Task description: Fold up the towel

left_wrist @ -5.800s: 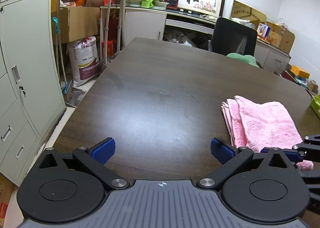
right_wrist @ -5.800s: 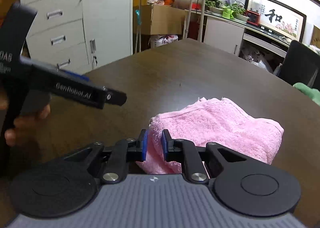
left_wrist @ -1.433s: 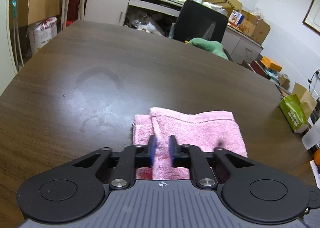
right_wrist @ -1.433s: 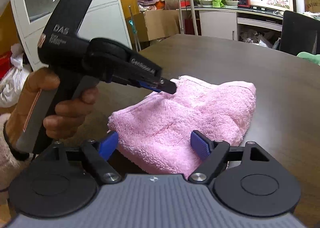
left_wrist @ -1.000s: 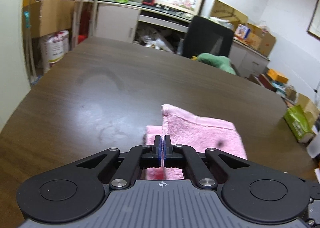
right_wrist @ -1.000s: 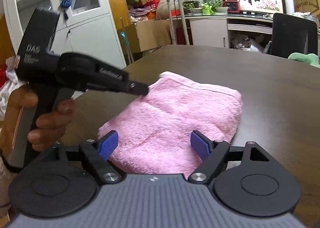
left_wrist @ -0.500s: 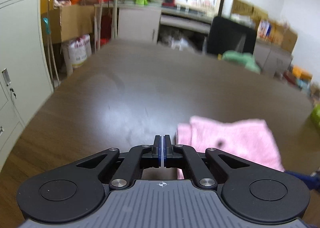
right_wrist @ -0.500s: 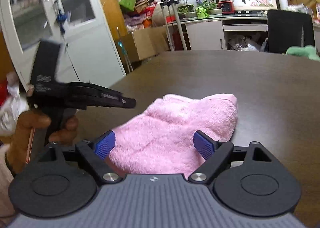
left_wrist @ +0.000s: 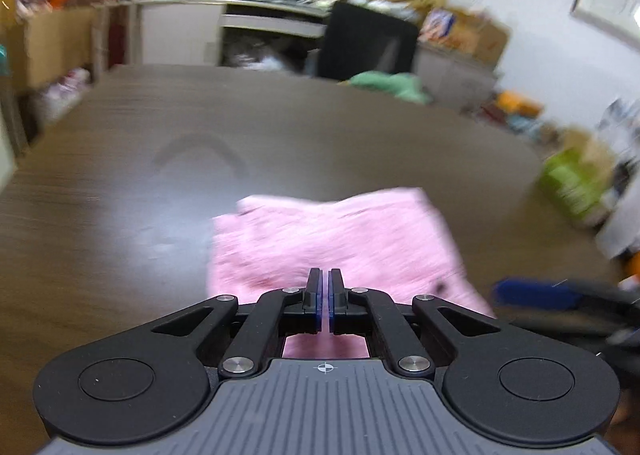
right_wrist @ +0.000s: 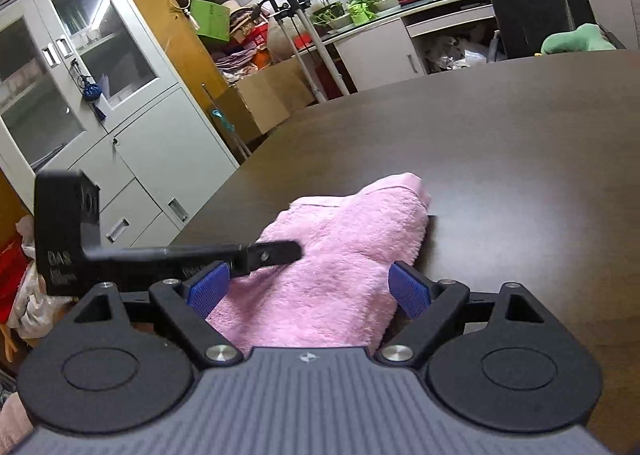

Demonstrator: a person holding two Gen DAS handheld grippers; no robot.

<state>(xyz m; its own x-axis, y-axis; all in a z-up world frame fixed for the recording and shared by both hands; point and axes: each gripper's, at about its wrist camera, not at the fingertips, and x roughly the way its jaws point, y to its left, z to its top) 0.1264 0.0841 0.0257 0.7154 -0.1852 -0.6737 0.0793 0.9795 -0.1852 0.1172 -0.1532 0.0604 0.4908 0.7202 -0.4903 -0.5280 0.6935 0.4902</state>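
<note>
A folded pink towel [left_wrist: 332, 231] lies on the dark wooden table [left_wrist: 120, 183]. My left gripper [left_wrist: 324, 295] is shut, with only a thin slit between its pads and nothing in it. It points at the towel's near edge. From the right wrist view the left gripper's tip [right_wrist: 276, 253] hovers over the towel [right_wrist: 344, 255]; whether it touches is unclear. My right gripper [right_wrist: 308, 287] is open, its blue pads [right_wrist: 408, 289] straddling the towel's near end without pressing it. One blue pad of the right gripper [left_wrist: 532, 293] shows blurred at the right of the left wrist view.
A black chair [left_wrist: 368, 43] with a green cloth [left_wrist: 384, 83] stands at the table's far side. A green bag [left_wrist: 572, 183] sits by the right table edge. Grey cabinets [right_wrist: 100, 115] and cardboard boxes [right_wrist: 272, 95] stand left of the table.
My shut left gripper swung from the bare table beside the towel back over it. The right gripper rolled and stayed open around the towel's near end.
</note>
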